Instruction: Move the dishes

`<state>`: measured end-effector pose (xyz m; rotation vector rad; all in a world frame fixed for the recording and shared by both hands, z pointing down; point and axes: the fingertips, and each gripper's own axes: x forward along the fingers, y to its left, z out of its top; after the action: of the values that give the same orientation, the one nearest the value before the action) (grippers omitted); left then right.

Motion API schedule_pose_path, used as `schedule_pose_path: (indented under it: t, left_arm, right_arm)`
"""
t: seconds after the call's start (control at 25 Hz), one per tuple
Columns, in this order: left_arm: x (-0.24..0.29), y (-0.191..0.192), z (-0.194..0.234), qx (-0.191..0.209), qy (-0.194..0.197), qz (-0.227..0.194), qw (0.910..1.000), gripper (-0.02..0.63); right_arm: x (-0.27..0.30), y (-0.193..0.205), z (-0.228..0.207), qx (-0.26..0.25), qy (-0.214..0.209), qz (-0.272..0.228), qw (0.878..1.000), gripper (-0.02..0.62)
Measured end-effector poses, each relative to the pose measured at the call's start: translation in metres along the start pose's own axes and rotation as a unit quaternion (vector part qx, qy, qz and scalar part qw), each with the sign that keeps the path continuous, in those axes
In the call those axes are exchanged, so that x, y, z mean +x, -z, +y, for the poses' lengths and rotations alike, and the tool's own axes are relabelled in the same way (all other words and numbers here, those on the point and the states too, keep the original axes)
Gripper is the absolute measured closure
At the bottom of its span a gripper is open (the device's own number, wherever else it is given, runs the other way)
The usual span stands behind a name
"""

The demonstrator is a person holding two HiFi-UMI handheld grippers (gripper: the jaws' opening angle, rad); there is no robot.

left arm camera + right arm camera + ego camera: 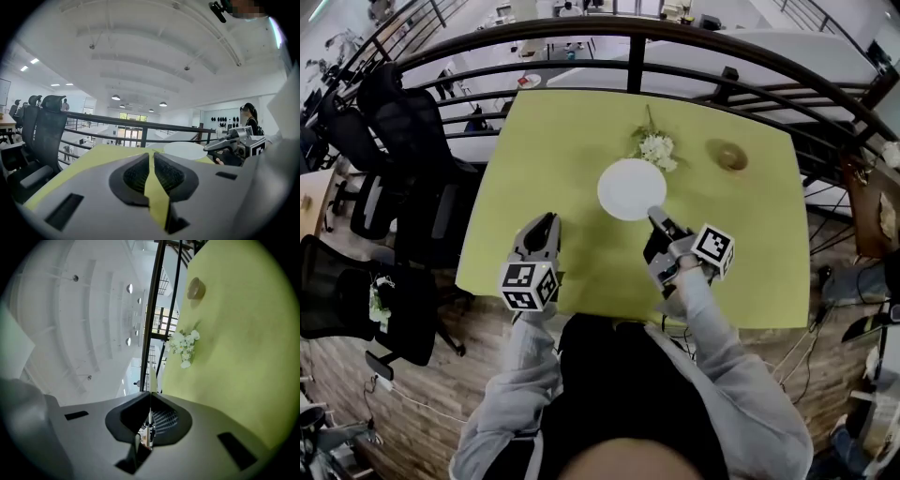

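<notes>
A round white plate (631, 188) is over the middle of the yellow-green table (572, 141). My right gripper (655, 217) is shut on the plate's near right rim. In the right gripper view the plate (151, 376) shows only as a thin white edge rising from between the pads. My left gripper (546, 221) hovers left of the plate and nearer to me, apart from it. Its jaws are drawn together with nothing between them. The left gripper view shows the plate (185, 149) ahead to the right, with the right gripper (220, 146) at its rim.
White flowers (655, 148) lie just beyond the plate, and a small brown bowl (730, 155) stands at the far right. A dark railing (633, 56) runs behind the table. Black office chairs (403, 141) stand to the left.
</notes>
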<state>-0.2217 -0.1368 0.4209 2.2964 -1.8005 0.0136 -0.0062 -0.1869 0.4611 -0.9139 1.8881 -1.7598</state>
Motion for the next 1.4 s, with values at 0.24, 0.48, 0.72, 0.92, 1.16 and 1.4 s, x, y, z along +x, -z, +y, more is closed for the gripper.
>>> schedule_pose_path:
  t: [0.24,0.48,0.72,0.92,1.16,1.4]
  left_arm:
    - [-0.011,0.029,-0.042,-0.009,0.021,0.017,0.9996,0.56]
    - [-0.009,0.055,-0.073,-0.01,0.038,0.037,0.9985,0.56]
    - [-0.006,0.079,-0.086,-0.013,0.047,0.061,0.997,0.56]
    - [0.001,0.099,-0.085,-0.017,0.04,0.079,0.9959,0.56]
    - [0.008,0.113,-0.085,-0.021,0.043,0.096,0.9942,0.56]
    - [0.015,0.125,-0.092,-0.032,0.053,0.113,0.9916,0.56]
  right_arm:
    - [-0.051,-0.001,-0.024,-0.007,-0.004,-0.008,1.0,0.578]
    - [-0.083,-0.003,-0.061,0.004,0.002,-0.012,1.0,0.578]
    - [-0.092,-0.011,-0.099,0.003,0.026,-0.018,0.999,0.578]
    - [-0.083,-0.023,-0.126,0.018,0.041,-0.023,0.999,0.578]
    - [-0.066,-0.03,-0.153,0.02,0.069,-0.021,0.997,0.578]
    - [-0.067,-0.028,-0.179,0.052,0.106,-0.033,0.992,0.58]
